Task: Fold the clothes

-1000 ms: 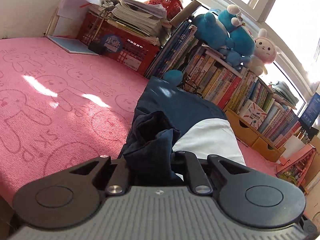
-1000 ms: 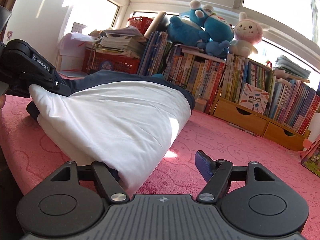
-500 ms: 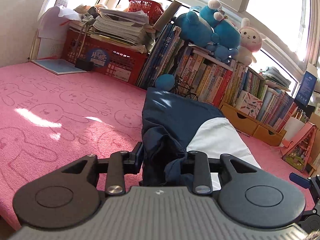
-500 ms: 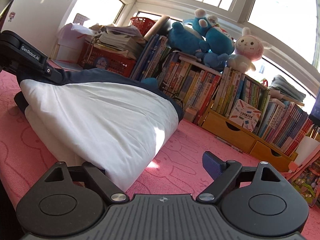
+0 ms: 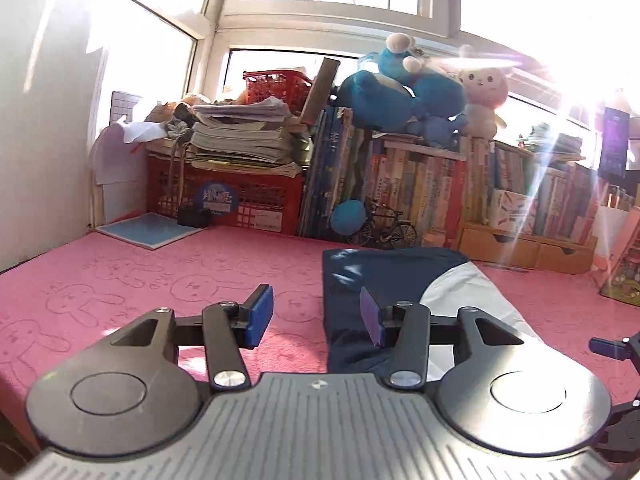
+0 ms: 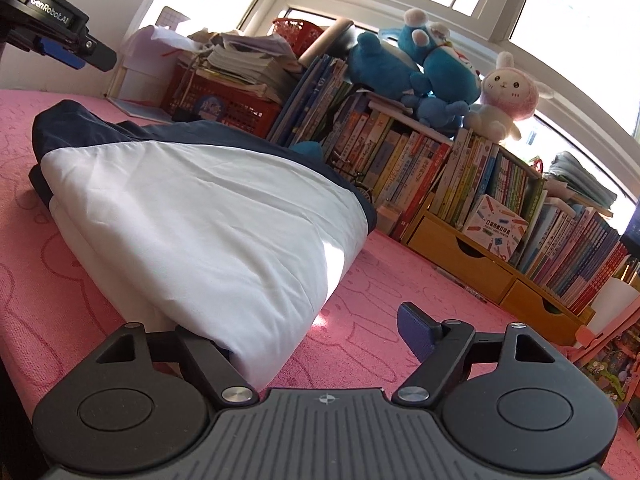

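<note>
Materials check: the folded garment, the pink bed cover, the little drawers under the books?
Garment: thin woven cloth, matte, navy and white panels; soft creases, probably cotton or polyester.
Pink cover: looks like terry or plush; napped surface with pressed-in rabbit outlines.
Drawers: likely light wood or bamboo, smooth; warm tan faces with cut-out pulls.

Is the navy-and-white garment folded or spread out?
Folded: the garment lies as a compact bundle on the pink blanket, layers stacked at its near edge.
</note>
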The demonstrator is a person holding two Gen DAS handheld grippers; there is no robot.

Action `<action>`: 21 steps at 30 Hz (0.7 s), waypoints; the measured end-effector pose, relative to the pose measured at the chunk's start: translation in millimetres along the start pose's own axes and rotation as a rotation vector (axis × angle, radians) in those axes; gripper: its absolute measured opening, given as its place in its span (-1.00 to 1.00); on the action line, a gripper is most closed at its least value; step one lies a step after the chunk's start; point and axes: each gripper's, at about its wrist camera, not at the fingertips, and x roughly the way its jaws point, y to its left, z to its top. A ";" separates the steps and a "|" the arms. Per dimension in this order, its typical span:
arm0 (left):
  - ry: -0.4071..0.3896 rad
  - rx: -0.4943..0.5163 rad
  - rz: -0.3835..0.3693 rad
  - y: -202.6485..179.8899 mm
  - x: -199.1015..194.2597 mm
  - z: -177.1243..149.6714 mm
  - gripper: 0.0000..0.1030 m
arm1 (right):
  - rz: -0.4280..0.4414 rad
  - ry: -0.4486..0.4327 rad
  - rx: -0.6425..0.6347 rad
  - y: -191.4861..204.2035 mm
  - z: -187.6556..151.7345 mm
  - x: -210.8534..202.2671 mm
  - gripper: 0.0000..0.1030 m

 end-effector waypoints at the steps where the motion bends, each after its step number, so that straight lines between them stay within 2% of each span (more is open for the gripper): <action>1: 0.026 0.009 -0.044 -9.8 5.4 2.5 -0.04 | 0.006 0.000 0.004 -0.7 -0.2 0.0 0.46; 3: 0.084 0.023 -0.091 -24.7 22.4 0.1 -0.04 | 0.012 0.001 0.012 -2.1 -0.5 -0.2 0.45; 6: 0.133 0.053 -0.001 -24.7 39.3 -20.6 -0.02 | 0.017 0.003 0.029 -5.4 -0.6 0.1 0.45; 8: 0.154 0.057 0.064 -17.6 46.7 -37.6 0.15 | 0.021 0.006 0.044 -7.5 -0.7 0.5 0.45; 10: 0.167 0.072 0.107 -14.9 51.2 -48.9 0.16 | 0.019 0.005 0.033 -6.3 -0.2 0.6 0.45; 13: 0.161 0.122 0.110 -23.7 49.8 -49.5 0.16 | 0.003 -0.008 0.025 -6.8 -0.3 -2.2 0.38; 15: 0.158 0.156 0.112 -29.5 48.8 -49.8 0.21 | -0.043 -0.026 0.023 -10.7 -1.8 -6.6 0.15; 17: 0.170 0.146 0.072 -36.9 50.7 -50.6 0.22 | -0.102 -0.024 -0.005 -15.3 -4.6 -7.9 0.04; 21: 0.189 0.107 0.001 -48.9 52.6 -54.9 0.31 | -0.164 -0.001 -0.053 -33.9 -12.8 -11.9 0.03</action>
